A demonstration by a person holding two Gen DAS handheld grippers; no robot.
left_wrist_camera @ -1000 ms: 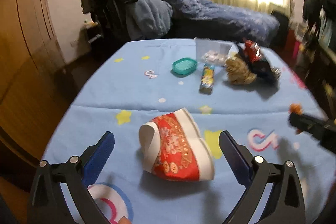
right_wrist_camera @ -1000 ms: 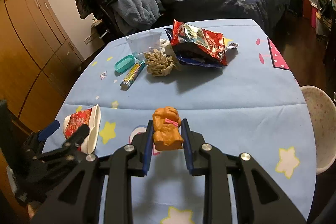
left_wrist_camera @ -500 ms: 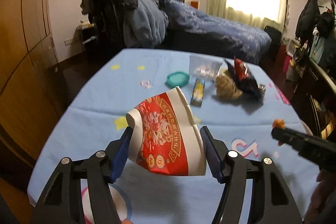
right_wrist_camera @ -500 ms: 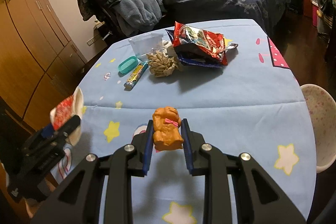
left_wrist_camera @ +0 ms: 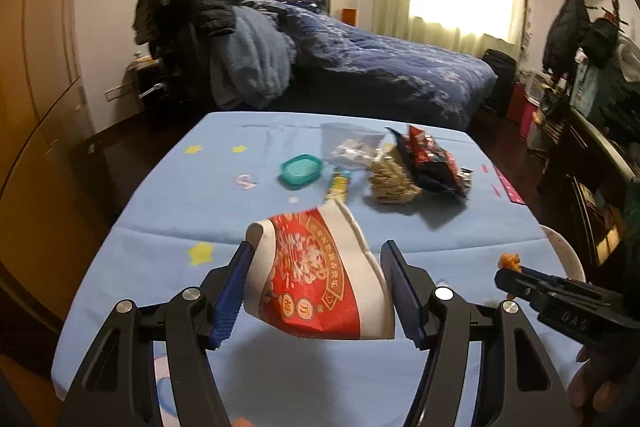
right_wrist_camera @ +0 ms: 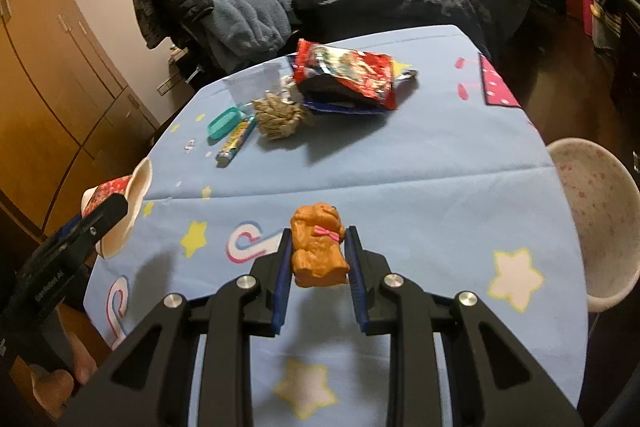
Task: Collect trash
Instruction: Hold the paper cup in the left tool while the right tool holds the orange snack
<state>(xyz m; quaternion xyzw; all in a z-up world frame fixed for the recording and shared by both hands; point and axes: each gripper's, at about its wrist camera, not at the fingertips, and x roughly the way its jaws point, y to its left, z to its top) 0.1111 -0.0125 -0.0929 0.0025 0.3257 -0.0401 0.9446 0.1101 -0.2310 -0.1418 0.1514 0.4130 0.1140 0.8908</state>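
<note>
A red and white paper cup (left_wrist_camera: 320,279), lying on its side, is clamped between the blue pads of my left gripper (left_wrist_camera: 318,287) and hangs above the blue tablecloth (left_wrist_camera: 200,195). From the right wrist view the same cup (right_wrist_camera: 120,199) shows at the left edge, in that gripper. My right gripper (right_wrist_camera: 318,255) is shut on a small orange dog figure (right_wrist_camera: 318,251) with a pink bow. In the left wrist view that gripper comes in from the right, the orange figure (left_wrist_camera: 510,261) at its tip.
At the far end of the table lie a red snack bag (right_wrist_camera: 344,75), a crumpled brown wrapper (right_wrist_camera: 278,115), a clear plastic cup (right_wrist_camera: 254,83), a teal lid (right_wrist_camera: 224,123) and a candy tube (right_wrist_camera: 236,143). A white speckled bin (right_wrist_camera: 596,219) stands off the table's right edge. A bed lies behind.
My left gripper closed on the paper cup, which lay on the table, and lifted it clear of the cloth. My right gripper kept its hold on the dog figure and shifted a little.
</note>
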